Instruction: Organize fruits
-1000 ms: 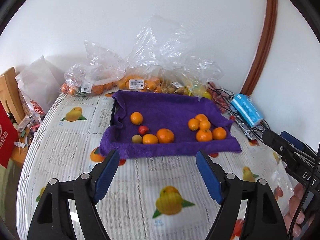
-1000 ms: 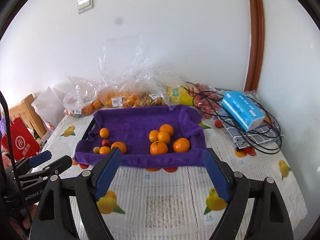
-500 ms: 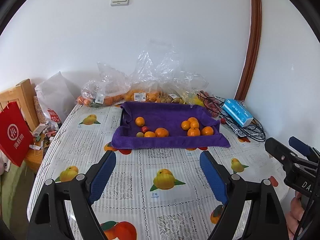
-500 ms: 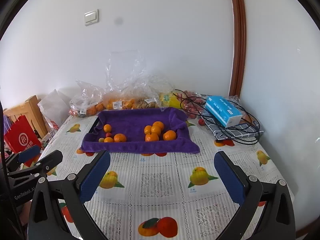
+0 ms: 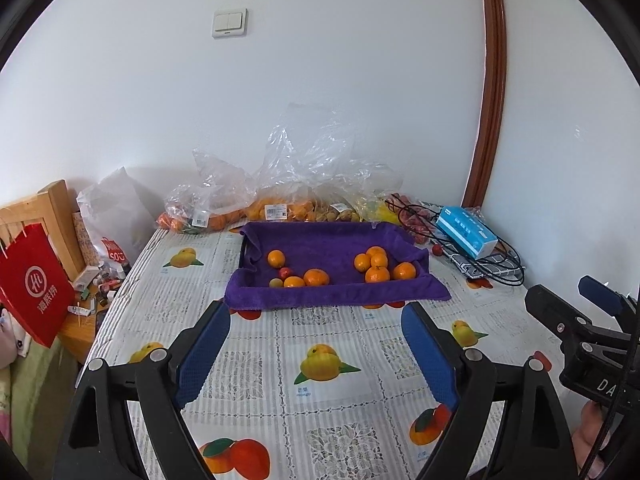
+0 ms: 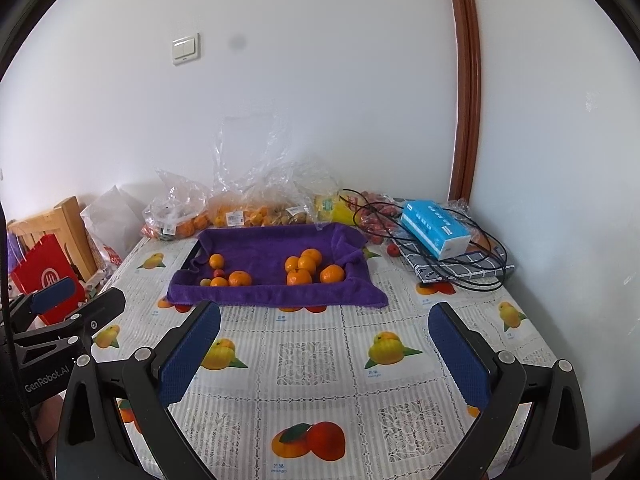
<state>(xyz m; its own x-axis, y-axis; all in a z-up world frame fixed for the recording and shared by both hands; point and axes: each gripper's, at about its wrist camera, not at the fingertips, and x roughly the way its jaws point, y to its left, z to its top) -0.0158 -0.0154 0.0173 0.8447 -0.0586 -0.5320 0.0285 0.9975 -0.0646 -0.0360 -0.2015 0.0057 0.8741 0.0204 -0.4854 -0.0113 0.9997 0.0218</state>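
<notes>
A tray lined with a purple towel (image 5: 320, 296) (image 6: 264, 246) sits at the far middle of the table. On its left lie oranges (image 5: 316, 277) (image 6: 240, 278), a small red fruit (image 5: 285, 272) and a small green fruit (image 5: 274, 283). On its right is a cluster of oranges (image 5: 377, 268) (image 6: 306, 266). My left gripper (image 5: 316, 354) is open and empty, held above the tablecloth well short of the tray. My right gripper (image 6: 324, 354) is open and empty, also well short of the tray.
Plastic bags of fruit (image 5: 272, 208) (image 6: 240, 212) line the wall behind the tray. A blue tissue pack (image 5: 466, 232) (image 6: 434, 232), black cable and loose red fruits lie at the right. A red bag (image 5: 34, 280) and wooden chair stand off the left edge.
Both grippers have pulled back and up from the tray, which now looks smaller and farther away. The fruits in the tray have not moved.
</notes>
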